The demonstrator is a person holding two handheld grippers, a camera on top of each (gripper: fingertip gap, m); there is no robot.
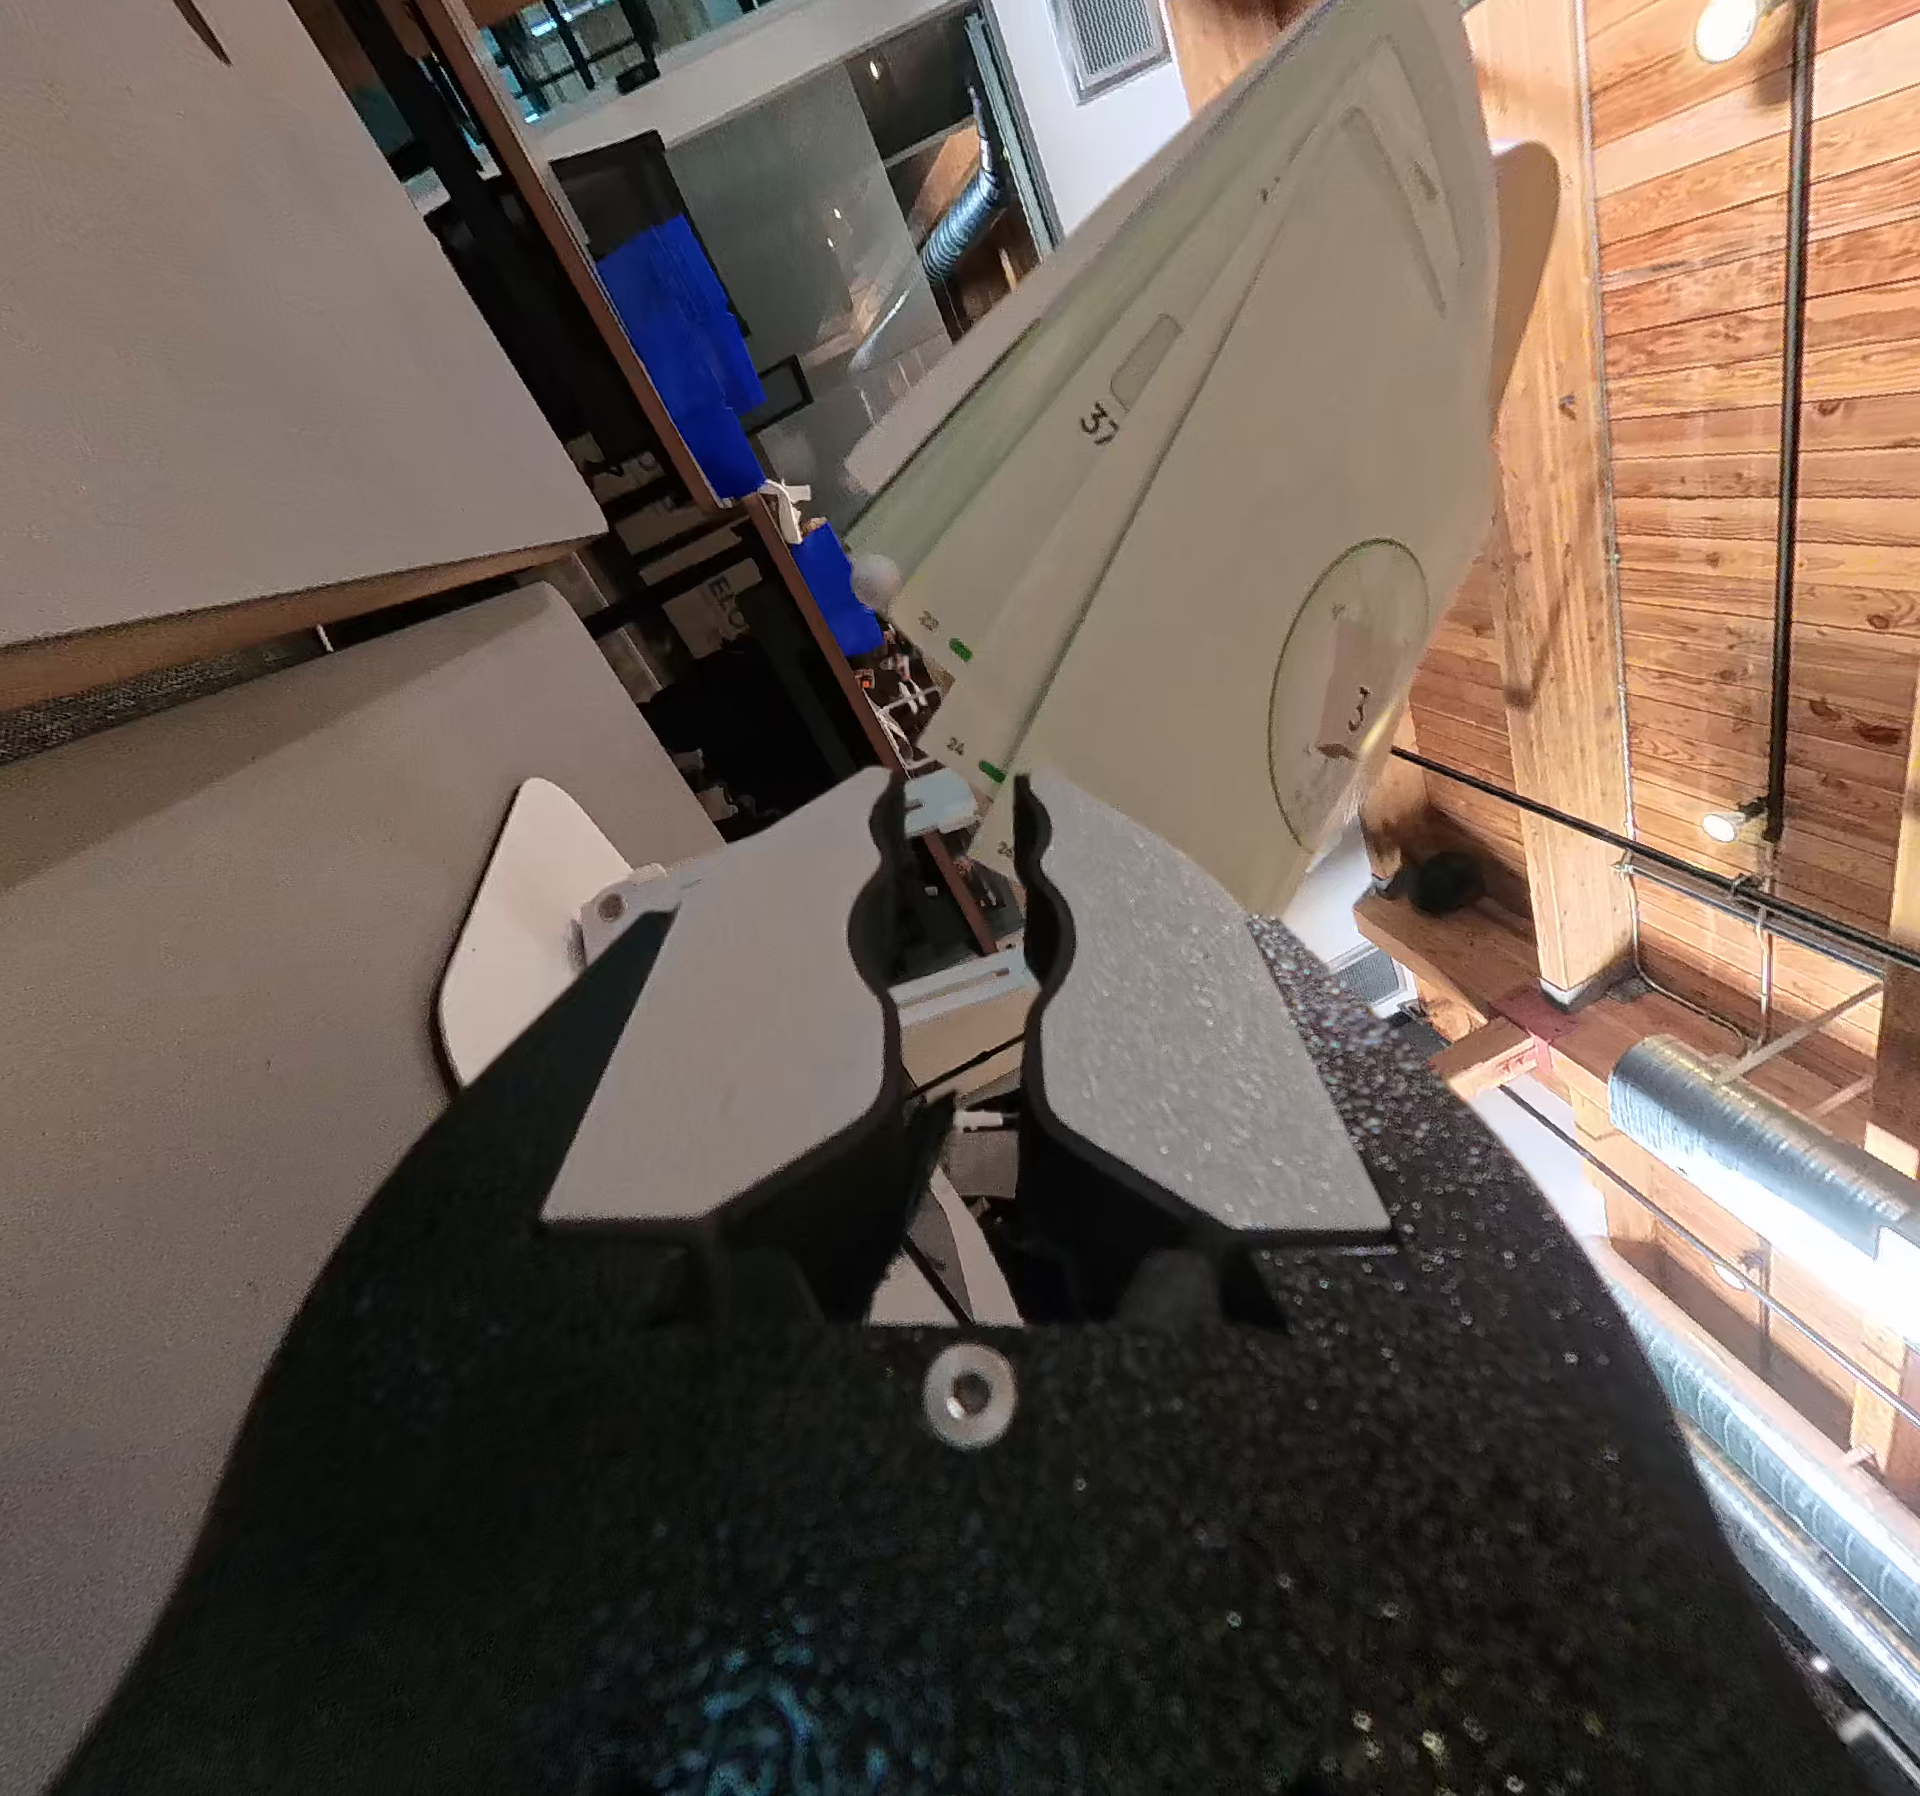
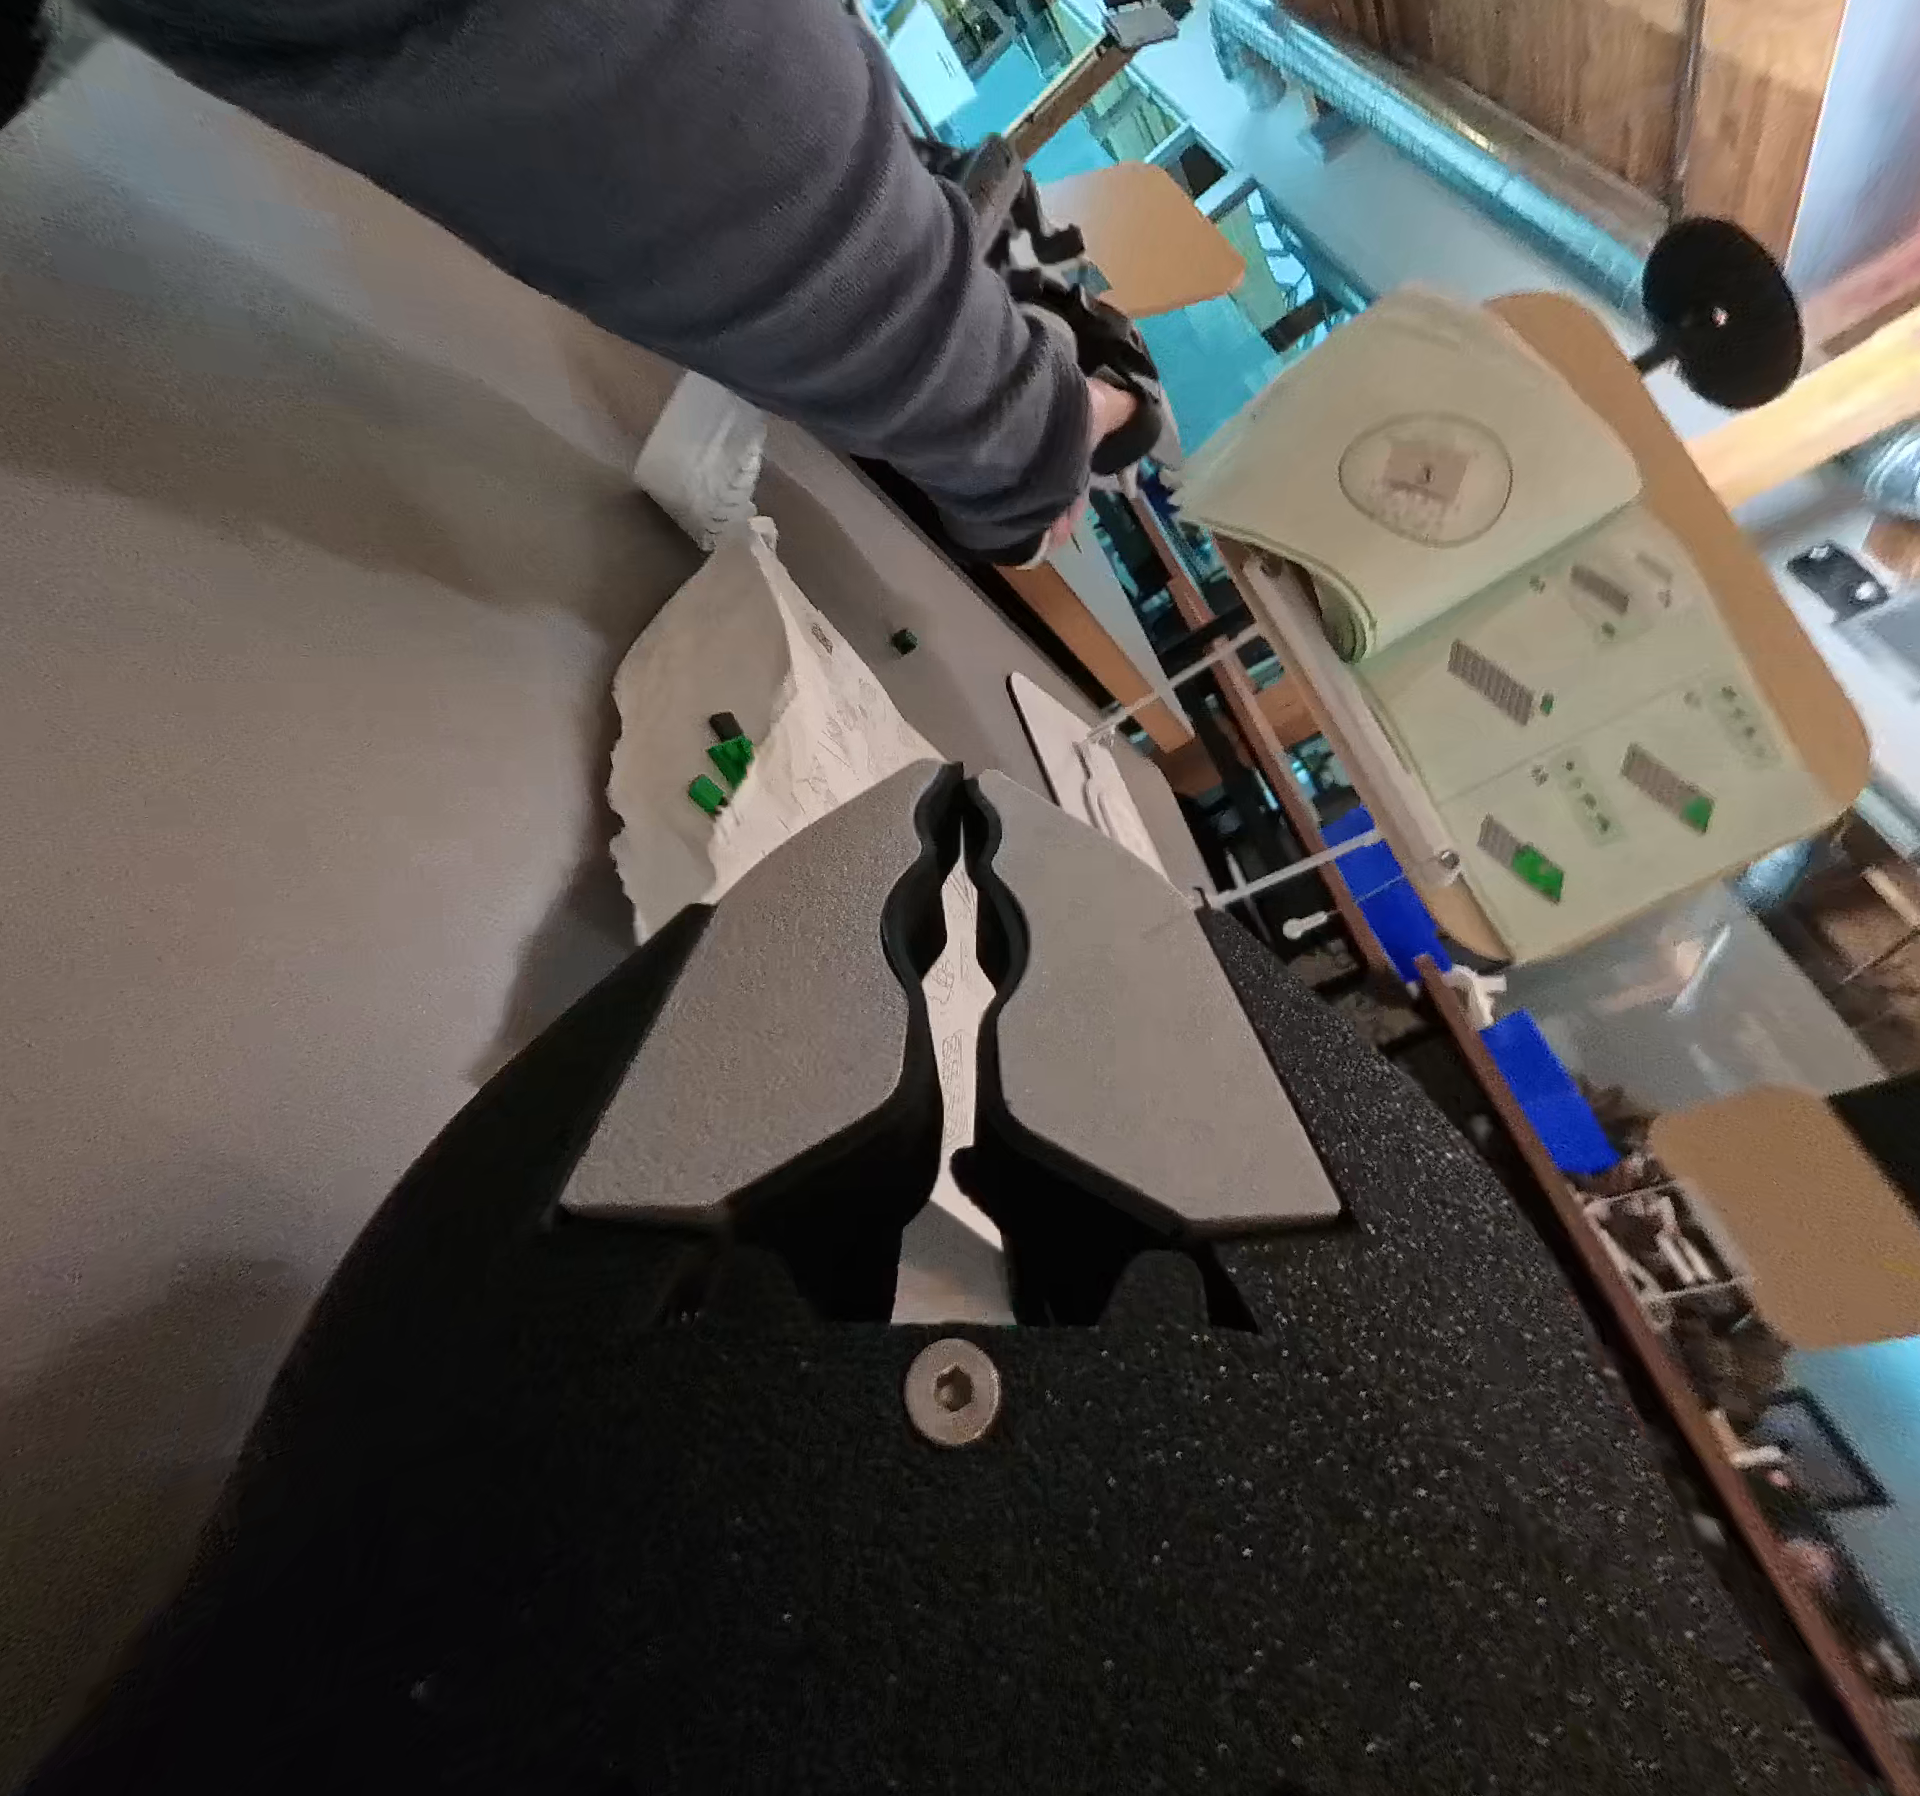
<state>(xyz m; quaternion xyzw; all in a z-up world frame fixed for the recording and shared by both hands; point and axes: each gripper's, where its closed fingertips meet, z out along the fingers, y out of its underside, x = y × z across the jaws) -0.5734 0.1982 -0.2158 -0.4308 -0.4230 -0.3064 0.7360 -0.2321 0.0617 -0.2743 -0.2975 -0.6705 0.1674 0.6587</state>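
Note:
An open instruction booklet (image 1: 1195, 551) stands tilted on a wooden-backed holder; its lifted pages fan out just beyond my left gripper (image 1: 956, 796). The left jaws stand apart, and the lower corner of the pages lies by the right fingertip (image 1: 1029, 811). Whether they touch I cannot tell. In the right wrist view the booklet (image 2: 1538, 666) is at upper right, and a hand in a grey sleeve (image 2: 623, 136) holds the left gripper (image 2: 1101, 364) at its left edge. My right gripper (image 2: 963, 790) is shut and empty above a torn white paper bag (image 2: 707, 686) holding several green bricks (image 2: 727, 764).
The grey table (image 2: 260, 603) fills the left of both views. One small dark green brick (image 2: 902, 640) lies apart near the table's far edge. Blue bins (image 2: 1538, 1092) sit on a rack behind the table. A black round knob (image 2: 1720, 312) sticks out behind the holder. One gripper's finger ends stand about 35 cm off the other's.

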